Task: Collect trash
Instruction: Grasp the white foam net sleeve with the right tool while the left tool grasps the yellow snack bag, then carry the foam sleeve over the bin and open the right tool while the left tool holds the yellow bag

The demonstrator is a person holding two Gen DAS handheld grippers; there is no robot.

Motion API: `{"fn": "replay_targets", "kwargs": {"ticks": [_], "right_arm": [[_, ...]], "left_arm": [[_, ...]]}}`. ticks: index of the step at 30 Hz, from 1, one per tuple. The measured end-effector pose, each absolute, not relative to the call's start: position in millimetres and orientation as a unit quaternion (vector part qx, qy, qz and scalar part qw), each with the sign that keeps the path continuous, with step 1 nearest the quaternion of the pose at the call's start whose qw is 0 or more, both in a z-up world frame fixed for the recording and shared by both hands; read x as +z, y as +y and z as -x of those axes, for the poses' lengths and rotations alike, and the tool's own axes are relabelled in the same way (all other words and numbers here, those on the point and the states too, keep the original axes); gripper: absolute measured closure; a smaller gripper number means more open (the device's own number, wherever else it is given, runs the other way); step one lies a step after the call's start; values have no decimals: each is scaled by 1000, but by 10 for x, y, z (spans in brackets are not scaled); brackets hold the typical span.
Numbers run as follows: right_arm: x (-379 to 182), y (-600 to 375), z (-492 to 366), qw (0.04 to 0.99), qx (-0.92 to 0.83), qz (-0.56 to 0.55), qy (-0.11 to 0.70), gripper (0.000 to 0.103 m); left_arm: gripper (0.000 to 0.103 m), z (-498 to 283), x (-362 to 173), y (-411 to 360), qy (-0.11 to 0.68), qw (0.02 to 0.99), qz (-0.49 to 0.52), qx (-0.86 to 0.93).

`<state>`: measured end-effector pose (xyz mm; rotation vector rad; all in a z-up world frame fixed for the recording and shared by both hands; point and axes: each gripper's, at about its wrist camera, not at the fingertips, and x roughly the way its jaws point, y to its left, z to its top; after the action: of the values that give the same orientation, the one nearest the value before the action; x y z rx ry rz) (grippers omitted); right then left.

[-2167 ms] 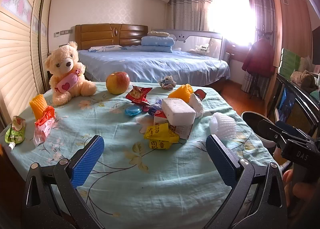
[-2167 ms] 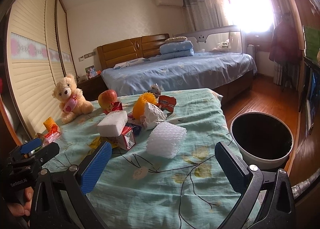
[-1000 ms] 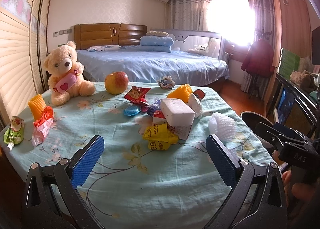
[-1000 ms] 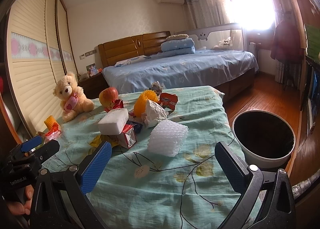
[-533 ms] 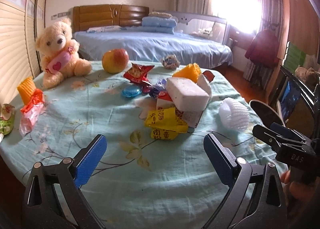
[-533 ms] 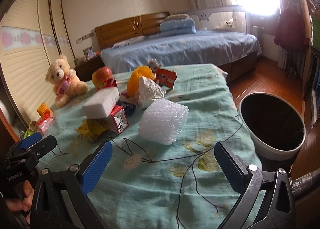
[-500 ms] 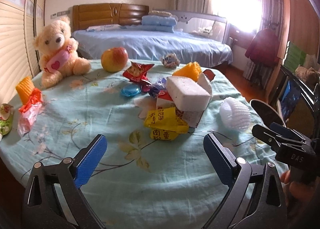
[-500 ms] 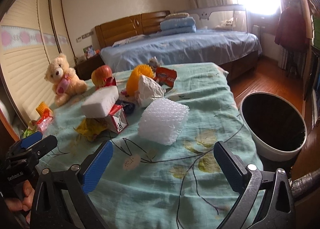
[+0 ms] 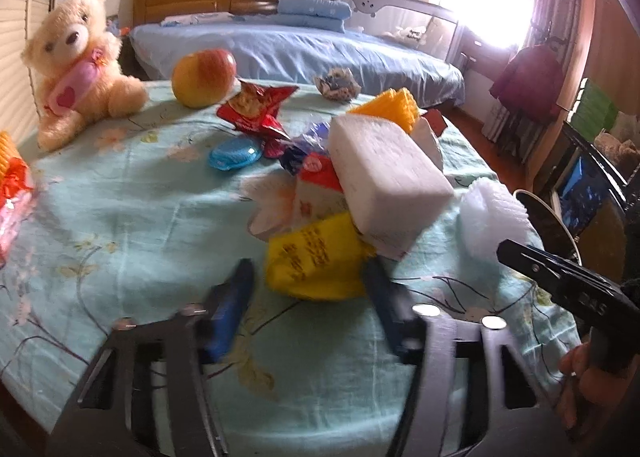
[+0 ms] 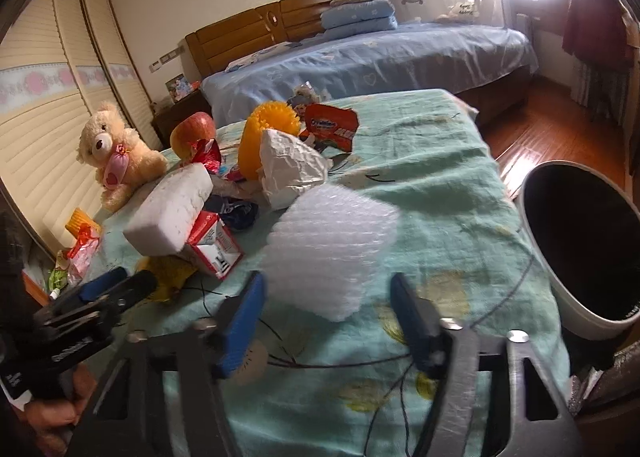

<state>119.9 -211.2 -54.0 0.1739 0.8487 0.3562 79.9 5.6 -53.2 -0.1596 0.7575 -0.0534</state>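
Jaws just closing, left gripper (image 9: 308, 291) angled down at yellow wrapper (image 9: 316, 257)

One teddy bear (image 9: 76, 65) and one apple (image 9: 204, 77) sit on the table. There is one white foam block (image 9: 384, 181), one yellow wrapper (image 9: 316, 257), one white foam net (image 10: 332, 245), two red snack packets (image 9: 256, 109) (image 10: 332, 127), and perhaps two orange foam nets (image 10: 268, 137) (image 10: 80, 223). One bin (image 10: 576, 241) stands beside it.
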Motion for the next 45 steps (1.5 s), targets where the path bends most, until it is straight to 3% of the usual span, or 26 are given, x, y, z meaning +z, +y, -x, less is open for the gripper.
{"fn": "replay_targets", "kwargs": {"ticks": [1, 2, 6, 8, 14, 45], "right_arm": [[-556, -2110, -1217, 889, 175, -86, 414, 76], [-567, -2111, -1233, 887, 176, -87, 417, 86], [-586, -2142, -1209, 887, 184, -93, 414, 92], [-573, -2153, -1190, 888, 186, -93, 410, 94], [-514, -2239, -1113, 893, 188, -99, 396, 95], [-355, -3403, -819, 912, 107, -138, 371, 95]], "left_arm": [[57, -790, -534, 41, 369, 926, 75, -27], [59, -772, -525, 26, 366, 927, 72, -28], [62, -684, -504, -32, 363, 929, 66, -38], [85, -649, -492, -61, 365, 928, 64, -43], [92, -571, -434, -141, 364, 927, 63, -61], [93, -581, -102, -1489, 340, 917, 3, -207]]}}
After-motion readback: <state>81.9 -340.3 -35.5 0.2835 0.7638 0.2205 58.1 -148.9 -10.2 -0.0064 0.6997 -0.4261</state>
